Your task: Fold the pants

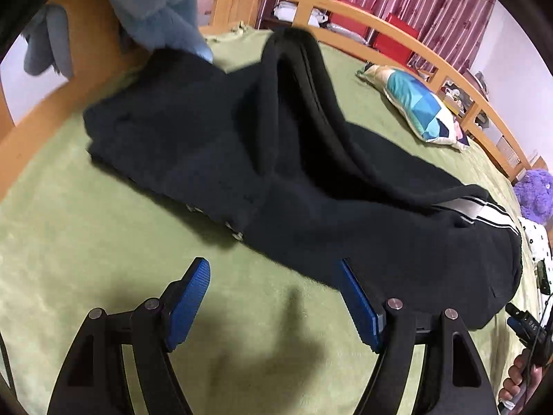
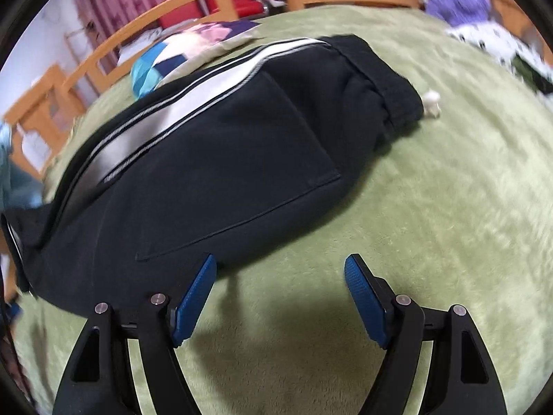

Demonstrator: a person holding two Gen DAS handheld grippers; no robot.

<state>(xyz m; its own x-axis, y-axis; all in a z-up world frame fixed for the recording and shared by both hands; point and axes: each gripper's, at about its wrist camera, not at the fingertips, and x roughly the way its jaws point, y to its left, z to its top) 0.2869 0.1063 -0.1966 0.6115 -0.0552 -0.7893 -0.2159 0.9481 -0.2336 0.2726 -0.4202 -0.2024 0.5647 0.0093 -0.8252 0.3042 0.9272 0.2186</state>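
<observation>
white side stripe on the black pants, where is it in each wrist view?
Left wrist: side stripe at right edge, on the far end of the black pants.
Right wrist: side stripe runs diagonally across upper left, along the pants' far edge.
Shared landmark: the blue patchwork pillow beyond the pants.

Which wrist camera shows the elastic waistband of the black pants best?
The right wrist view: the gathered elastic waistband of the black pants sits unobstructed, beside the white side stripe. The left wrist view shows only folded legs and some stripe.
</observation>
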